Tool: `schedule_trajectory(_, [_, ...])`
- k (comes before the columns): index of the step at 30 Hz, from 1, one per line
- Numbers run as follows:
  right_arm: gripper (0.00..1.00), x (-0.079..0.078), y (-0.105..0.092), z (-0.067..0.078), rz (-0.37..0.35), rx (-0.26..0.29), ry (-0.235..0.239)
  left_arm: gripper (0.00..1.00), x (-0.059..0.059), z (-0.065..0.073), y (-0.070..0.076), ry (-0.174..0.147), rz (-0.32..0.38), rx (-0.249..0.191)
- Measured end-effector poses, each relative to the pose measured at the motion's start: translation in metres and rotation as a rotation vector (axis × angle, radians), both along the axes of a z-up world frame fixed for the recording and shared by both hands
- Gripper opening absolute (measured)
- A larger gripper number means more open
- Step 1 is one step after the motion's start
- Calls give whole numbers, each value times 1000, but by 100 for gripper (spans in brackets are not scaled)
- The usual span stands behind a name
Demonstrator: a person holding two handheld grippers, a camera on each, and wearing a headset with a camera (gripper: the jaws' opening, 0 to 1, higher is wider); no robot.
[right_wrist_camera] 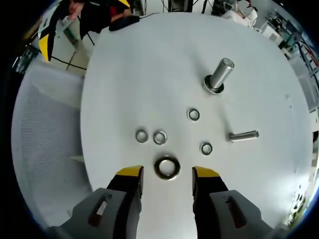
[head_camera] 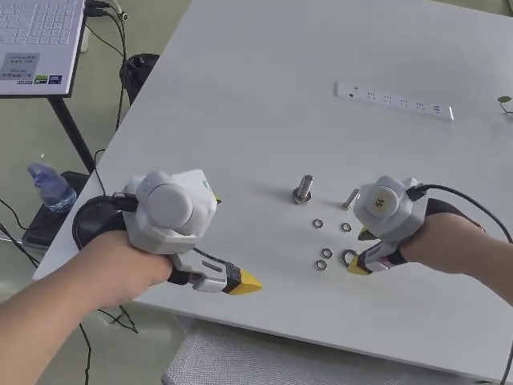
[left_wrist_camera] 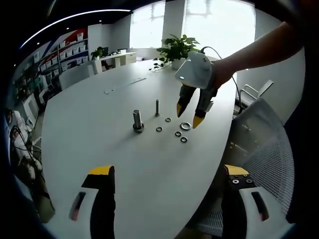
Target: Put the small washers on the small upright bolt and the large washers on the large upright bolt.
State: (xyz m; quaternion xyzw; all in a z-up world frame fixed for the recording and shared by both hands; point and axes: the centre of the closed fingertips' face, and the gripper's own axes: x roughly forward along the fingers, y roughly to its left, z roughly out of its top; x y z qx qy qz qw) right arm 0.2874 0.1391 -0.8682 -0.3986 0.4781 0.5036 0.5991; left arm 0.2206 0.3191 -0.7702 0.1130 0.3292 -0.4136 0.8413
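The large bolt point(head_camera: 303, 189) stands left of the small bolt point(head_camera: 351, 199); washers point(head_camera: 318, 224) lie before them, a power strip point(head_camera: 393, 101) behind.

White table point(left_wrist_camera: 89, 99); bright windows point(left_wrist_camera: 209, 20) and potted plant point(left_wrist_camera: 174, 50) sat far ahead of the left gripper point(left_wrist_camera: 167, 172), mesh chair point(left_wrist_camera: 264, 149) to its right.
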Motion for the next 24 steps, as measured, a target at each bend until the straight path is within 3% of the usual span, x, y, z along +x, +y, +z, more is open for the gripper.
schedule_trajectory(10, [40,-2,-6,-10,1,-23,6,88,-1,-1,2,3,3,9])
schedule_trajectory(24, [39,-1,-7,-10,-1,-24,-2,86,-7,-4,2,19,2,16])
